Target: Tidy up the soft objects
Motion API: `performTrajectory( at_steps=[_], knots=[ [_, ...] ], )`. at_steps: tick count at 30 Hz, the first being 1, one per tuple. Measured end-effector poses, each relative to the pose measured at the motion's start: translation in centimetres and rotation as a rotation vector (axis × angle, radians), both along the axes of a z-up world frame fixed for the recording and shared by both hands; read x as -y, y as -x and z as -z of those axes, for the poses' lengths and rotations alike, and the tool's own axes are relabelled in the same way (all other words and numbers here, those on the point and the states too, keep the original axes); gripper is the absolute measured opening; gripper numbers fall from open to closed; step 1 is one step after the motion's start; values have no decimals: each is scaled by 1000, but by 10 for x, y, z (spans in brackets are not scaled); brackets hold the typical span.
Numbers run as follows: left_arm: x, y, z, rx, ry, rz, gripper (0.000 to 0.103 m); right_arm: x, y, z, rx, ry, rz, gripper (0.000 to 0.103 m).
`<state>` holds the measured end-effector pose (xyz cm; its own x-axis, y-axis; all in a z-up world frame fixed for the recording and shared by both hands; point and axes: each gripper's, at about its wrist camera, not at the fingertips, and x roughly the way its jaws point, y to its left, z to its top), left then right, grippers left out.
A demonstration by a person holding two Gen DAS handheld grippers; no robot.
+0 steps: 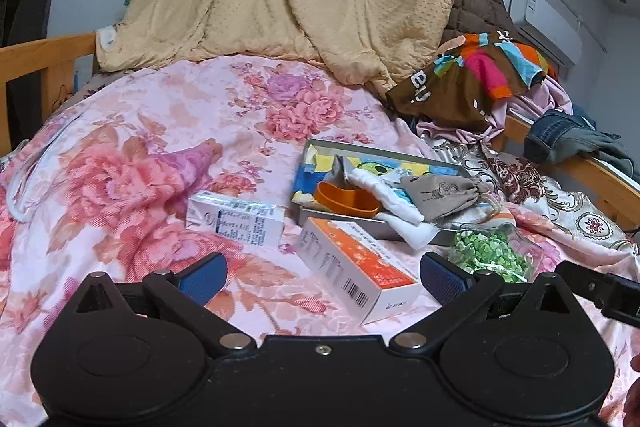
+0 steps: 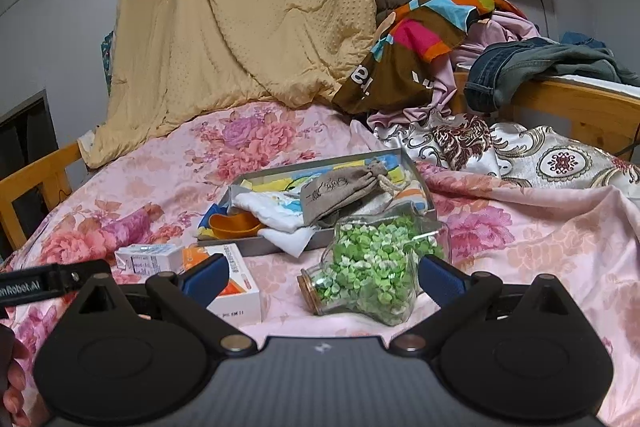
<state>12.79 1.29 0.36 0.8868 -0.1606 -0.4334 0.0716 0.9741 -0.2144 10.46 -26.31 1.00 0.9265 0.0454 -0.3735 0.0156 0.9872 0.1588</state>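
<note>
Left wrist view: my left fingers [image 1: 323, 277] gape wide and empty, an orange box [image 1: 356, 265] between them; beyond lies the tray [image 1: 348, 217] with the grey pouch [image 1: 440, 197]. My right fingers [image 2: 322, 281] gape empty around the jar [image 2: 370, 267].

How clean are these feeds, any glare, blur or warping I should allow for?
Left wrist view: soft even light, no harsh shadows; fisheye bends the wooden bed rail and darkens the corners; box print is too soft to read. Right wrist view: same warping; slight glare on the glass jar; centre is sharp.
</note>
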Motion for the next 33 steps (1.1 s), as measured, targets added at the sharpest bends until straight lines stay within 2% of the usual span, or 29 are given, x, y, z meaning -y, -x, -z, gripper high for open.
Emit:
performTrajectory(
  at_steps=[7,12,23,29,33],
  knots=[
    [-4,10,1,2,9,-10,102,-5,6,9,7,34,4,103],
    [-4,20,6,8,-12,-15,102,-9,12,11,22,30,5,103],
    [-7,34,15,-6,9,-72,102,-15,25,13,20,23,-1,103],
    [-4,38,22,-14,-7,-57,102,-18,32,14,11,24,4,103],
    [-3,40,22,11,-22,-48,102,-20,34,16,5,36,4,103]
  ],
)
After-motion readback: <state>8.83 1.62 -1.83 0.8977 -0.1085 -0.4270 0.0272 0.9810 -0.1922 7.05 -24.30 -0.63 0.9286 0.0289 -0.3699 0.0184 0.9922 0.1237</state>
